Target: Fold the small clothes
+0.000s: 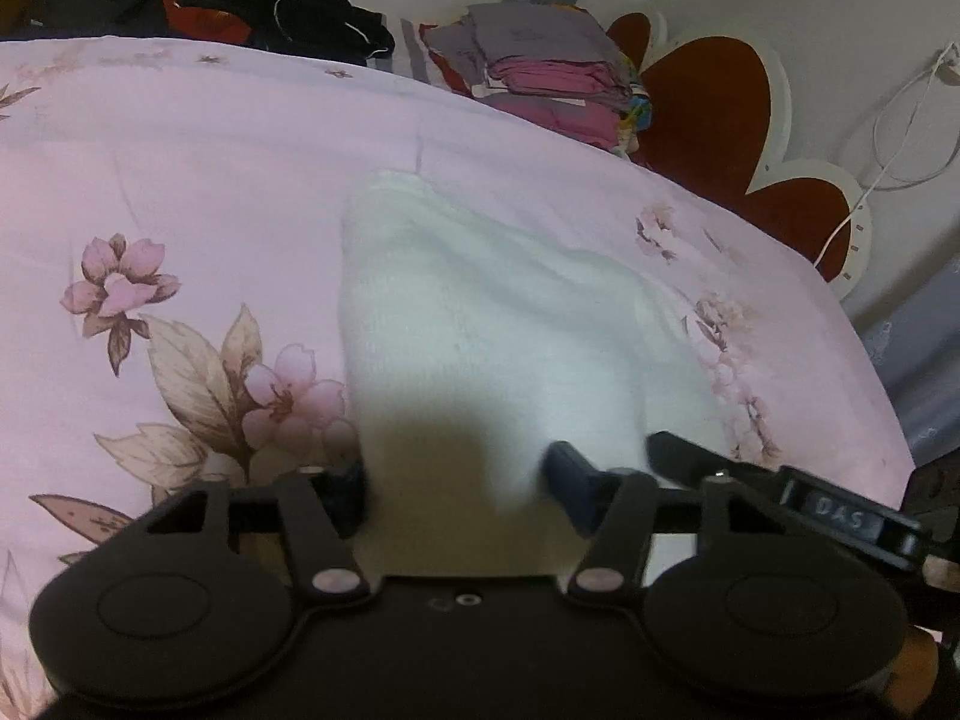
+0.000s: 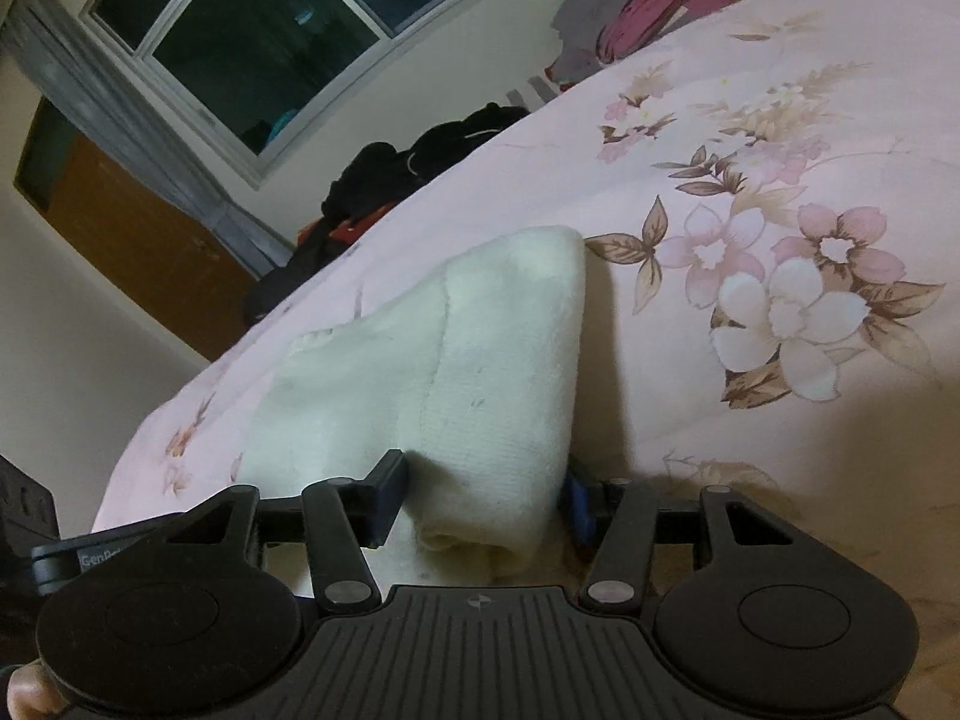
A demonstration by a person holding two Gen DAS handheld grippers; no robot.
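Note:
A small white knitted garment (image 1: pixel 492 312) lies on a pink floral bedsheet (image 1: pixel 180 168). My left gripper (image 1: pixel 459 474) has its blue-padded jaws on either side of the garment's near edge, shut on it. In the right wrist view the same white garment (image 2: pixel 456 360) is lifted into a folded ridge. My right gripper (image 2: pixel 483 492) is shut on its near end, cloth bunched between the jaws. The right gripper's black finger (image 1: pixel 708 456) shows just right of the left one, at the garment's near right corner.
A stack of folded grey and pink clothes (image 1: pixel 540 72) sits at the far edge of the bed. A heap of dark clothes (image 1: pixel 240 0) lies at the far left. A red heart-shaped headboard (image 1: pixel 708 108) and a white cable (image 1: pixel 900 120) are at the right. A window (image 2: pixel 270 30) is behind.

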